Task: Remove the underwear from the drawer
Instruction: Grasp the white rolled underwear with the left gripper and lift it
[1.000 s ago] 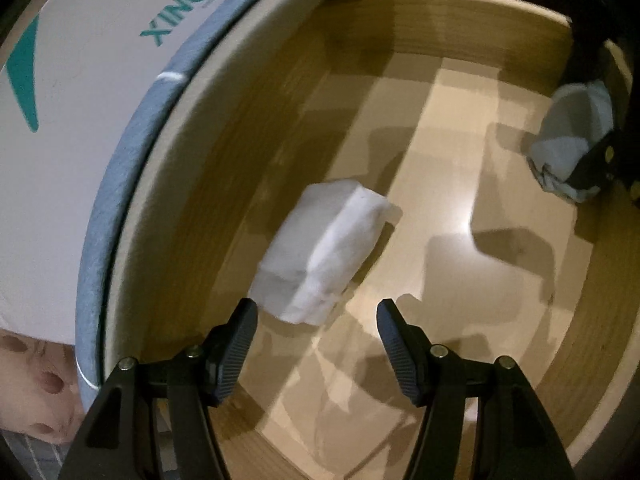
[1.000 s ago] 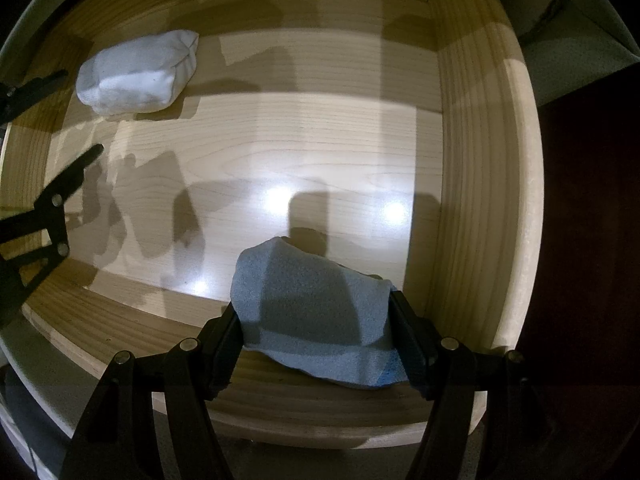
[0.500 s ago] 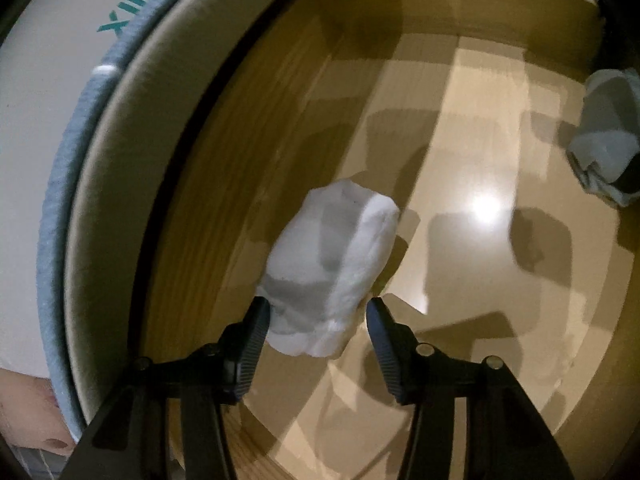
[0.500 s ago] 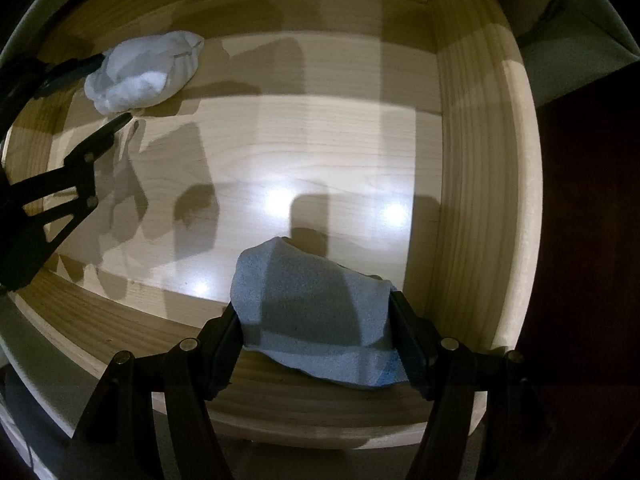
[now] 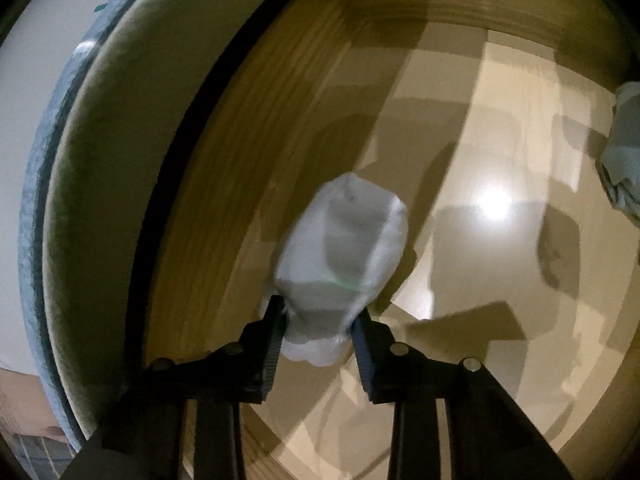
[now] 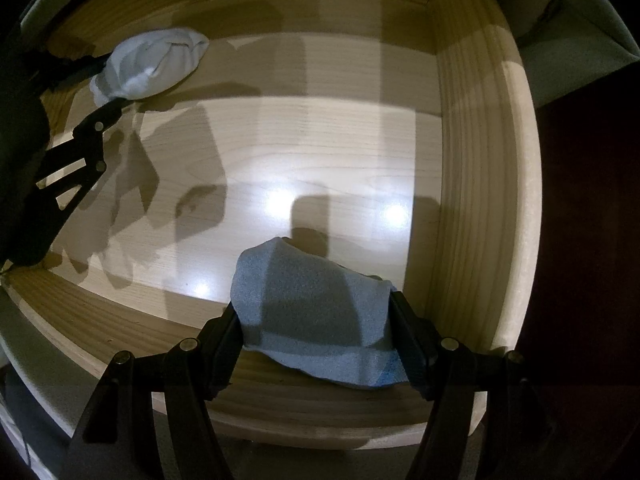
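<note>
Pale wood fills both views: your open drawer, its glossy floor bare apart from two bundles of underwear. Your right hand-held gripper points down at the near wall, its fingers pressed on either side of the blue bundle. Your left hand-held gripper is closing on the near end of the white bundle, which lies beside the far wall. Let the pads bite fully into that soft roll before lifting; a shallow pinch at its end may slip. Raise both straight up over the walls.
</note>
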`<state>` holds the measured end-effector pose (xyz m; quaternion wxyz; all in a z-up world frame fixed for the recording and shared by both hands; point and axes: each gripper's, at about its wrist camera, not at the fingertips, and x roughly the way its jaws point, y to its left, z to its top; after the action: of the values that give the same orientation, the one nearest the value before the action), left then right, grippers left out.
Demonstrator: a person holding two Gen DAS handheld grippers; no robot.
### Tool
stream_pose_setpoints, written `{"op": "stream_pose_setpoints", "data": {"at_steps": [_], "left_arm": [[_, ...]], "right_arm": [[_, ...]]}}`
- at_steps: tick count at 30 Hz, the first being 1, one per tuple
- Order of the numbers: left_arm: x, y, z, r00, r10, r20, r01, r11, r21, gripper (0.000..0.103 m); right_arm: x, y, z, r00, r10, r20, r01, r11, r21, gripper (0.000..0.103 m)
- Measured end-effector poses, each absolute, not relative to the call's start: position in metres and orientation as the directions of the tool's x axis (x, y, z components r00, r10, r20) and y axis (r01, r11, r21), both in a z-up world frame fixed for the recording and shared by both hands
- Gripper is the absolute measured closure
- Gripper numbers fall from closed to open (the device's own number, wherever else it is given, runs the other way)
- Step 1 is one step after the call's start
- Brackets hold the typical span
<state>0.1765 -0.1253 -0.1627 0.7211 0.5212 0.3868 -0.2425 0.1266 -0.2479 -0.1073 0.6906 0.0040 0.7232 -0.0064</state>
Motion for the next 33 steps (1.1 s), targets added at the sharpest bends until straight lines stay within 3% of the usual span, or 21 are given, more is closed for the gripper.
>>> {"op": "stream_pose_setpoints", "data": {"at_steps": [11,15,21,33], "left_arm": [[0.170,-0.114,-0.161,0.450,0.139,-0.882,0.771,0.438,0.462,0.071],[0.178,-0.103,-0.154,0.340,0.144,-0.929,0.748,0.558,0.360,0.071],[0.183,-0.073,-0.152,0.189,0.127,-0.974,0.654,0.723,0.221,0.071],[0.189,-0.022,-0.163,-0.025,0.077,-0.997,0.343,0.937,0.064,0.071]], "right_arm": [[0.128,-0.248,-0.108,-0.045,-0.002,-0.999,0.016,1.000,-0.003,0.038],[0.129,-0.248,-0.108,-0.042,-0.001,-0.999,0.018,1.000,-0.002,0.038],[0.131,-0.248,-0.108,-0.041,0.000,-0.999,0.017,1.000,-0.001,0.038],[0.131,-0.248,-0.108,-0.040,0.000,-0.999,0.015,1.000,-0.001,0.038]]}}
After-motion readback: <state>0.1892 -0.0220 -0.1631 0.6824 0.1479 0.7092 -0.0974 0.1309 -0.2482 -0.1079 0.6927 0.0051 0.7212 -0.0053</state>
